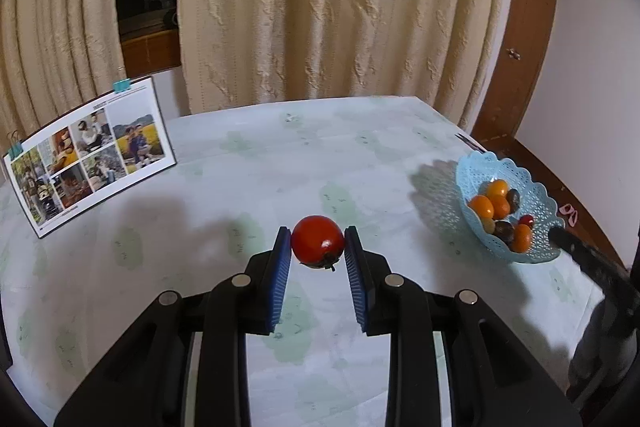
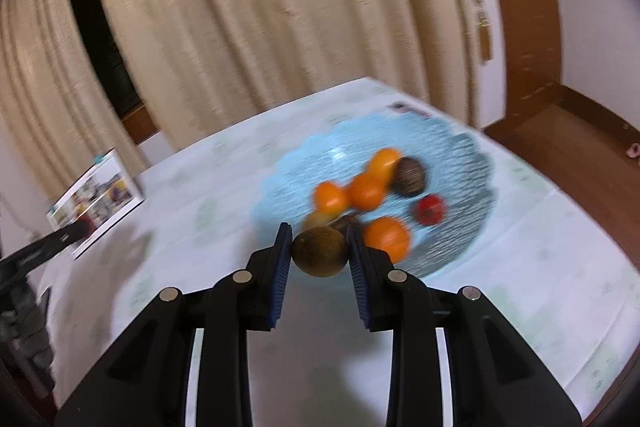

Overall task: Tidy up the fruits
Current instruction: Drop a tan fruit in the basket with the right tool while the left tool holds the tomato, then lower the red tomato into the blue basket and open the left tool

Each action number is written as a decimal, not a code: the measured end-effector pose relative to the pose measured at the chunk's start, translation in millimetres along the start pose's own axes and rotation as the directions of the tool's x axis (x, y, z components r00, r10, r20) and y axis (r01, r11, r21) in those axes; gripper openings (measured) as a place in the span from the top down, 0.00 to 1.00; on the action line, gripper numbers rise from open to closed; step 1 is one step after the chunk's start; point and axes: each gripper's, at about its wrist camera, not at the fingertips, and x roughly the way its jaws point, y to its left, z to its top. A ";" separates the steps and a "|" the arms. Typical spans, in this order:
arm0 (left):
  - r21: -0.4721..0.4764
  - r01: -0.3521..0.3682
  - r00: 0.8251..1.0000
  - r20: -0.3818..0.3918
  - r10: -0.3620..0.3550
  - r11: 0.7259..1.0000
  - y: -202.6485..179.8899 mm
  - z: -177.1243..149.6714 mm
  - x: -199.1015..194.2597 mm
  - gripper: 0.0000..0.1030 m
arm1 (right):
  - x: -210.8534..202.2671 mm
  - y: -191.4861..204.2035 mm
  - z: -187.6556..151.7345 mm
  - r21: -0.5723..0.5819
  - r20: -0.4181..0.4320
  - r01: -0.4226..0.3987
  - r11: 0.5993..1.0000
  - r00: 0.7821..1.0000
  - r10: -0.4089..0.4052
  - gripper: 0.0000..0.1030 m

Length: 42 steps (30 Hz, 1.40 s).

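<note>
the left claw (image 1: pixel 318 247) grips a red tomato (image 1: pixel 318 242) above the desk (image 1: pixel 240 167), left of the blue basket (image 1: pixel 476 167) of fruits, while the right claw (image 2: pixel 319 249) clamps a brown fruit (image 2: pixel 319 251) at the basket's near edge.

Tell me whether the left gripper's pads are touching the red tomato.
Touching. In the left wrist view, both blue pads of the left gripper press against the sides of the red tomato, holding it above the tablecloth.

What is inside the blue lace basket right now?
The blue lace basket holds several orange fruits, a small red one and dark ones. Anything beneath the pile is covered.
</note>
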 end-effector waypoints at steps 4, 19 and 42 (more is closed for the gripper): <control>0.023 0.014 1.000 -0.010 -0.014 1.000 -13.7 -0.7 2.9 0.73 | 5.7 -27.4 5.4 0.031 0.009 0.055 0.998 0.998 -0.056 0.72; 0.097 0.143 0.988 -0.071 -0.137 0.985 -80.0 -5.3 26.7 0.73 | -11.6 -65.9 -4.0 0.147 0.124 0.148 0.978 0.978 -0.166 0.57; 0.215 0.316 0.945 -0.162 -0.285 0.924 -206.1 -1.2 94.0 0.70 | -28.0 -82.7 -26.6 0.246 0.235 0.226 0.942 0.929 -0.284 0.49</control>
